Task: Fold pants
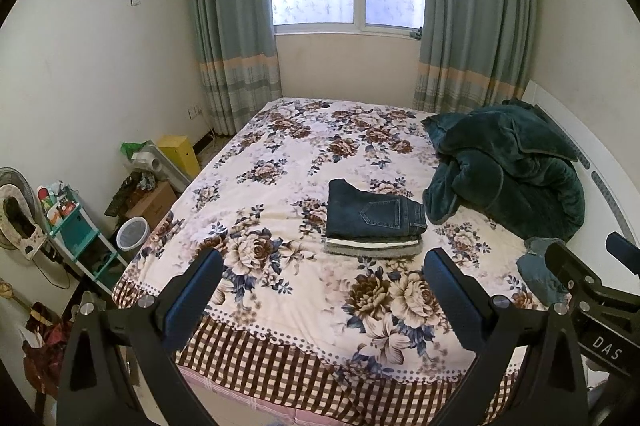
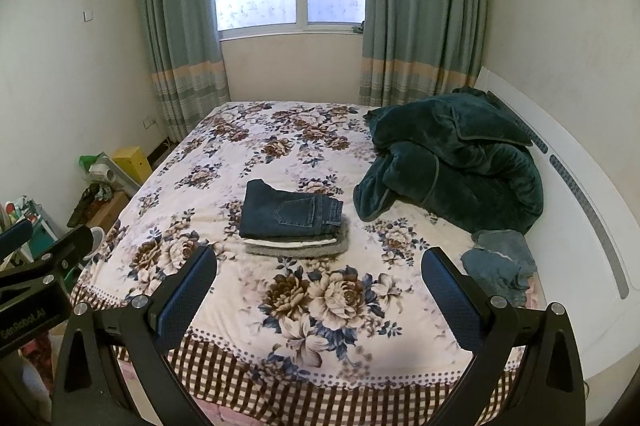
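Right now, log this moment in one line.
left gripper open | right gripper open | folded jeans top stack | crumpled jeans unfolded

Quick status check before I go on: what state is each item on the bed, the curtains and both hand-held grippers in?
Left hand-held gripper: open, empty, above the bed's near edge.
Right hand-held gripper: open, empty.
Dark jeans: folded, on top of the stack.
Grey garment: folded, at the stack's bottom.
Light blue jeans: crumpled, unfolded, near the headboard.
Green blanket: bunched in a heap.
Curtains: drawn apart.
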Demonstrator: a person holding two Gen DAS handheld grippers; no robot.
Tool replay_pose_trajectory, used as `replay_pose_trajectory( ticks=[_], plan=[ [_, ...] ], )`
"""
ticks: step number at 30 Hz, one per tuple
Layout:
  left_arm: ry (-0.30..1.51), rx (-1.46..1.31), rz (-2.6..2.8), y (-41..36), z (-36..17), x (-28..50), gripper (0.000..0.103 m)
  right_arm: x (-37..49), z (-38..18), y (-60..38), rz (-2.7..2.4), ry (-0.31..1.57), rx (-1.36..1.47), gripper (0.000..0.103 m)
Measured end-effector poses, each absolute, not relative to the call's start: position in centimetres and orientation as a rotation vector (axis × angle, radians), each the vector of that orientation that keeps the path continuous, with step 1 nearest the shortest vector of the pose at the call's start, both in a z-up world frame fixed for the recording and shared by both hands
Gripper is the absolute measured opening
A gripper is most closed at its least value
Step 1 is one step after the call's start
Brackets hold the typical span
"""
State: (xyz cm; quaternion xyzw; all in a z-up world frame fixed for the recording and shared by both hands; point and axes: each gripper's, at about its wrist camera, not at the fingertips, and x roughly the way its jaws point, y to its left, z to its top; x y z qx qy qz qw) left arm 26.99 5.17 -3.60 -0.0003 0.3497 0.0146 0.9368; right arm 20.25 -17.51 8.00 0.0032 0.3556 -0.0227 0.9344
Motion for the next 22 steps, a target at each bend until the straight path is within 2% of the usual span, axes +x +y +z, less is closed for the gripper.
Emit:
replay_pose_trajectory(
  ticks=[22],
  plan=[
    [0.704,-0.002,0.03,5.53,-3.23,26.83,0.103,20.07,7.7,-17.39,-0.045,0.725,0.007,0.103]
  ],
)
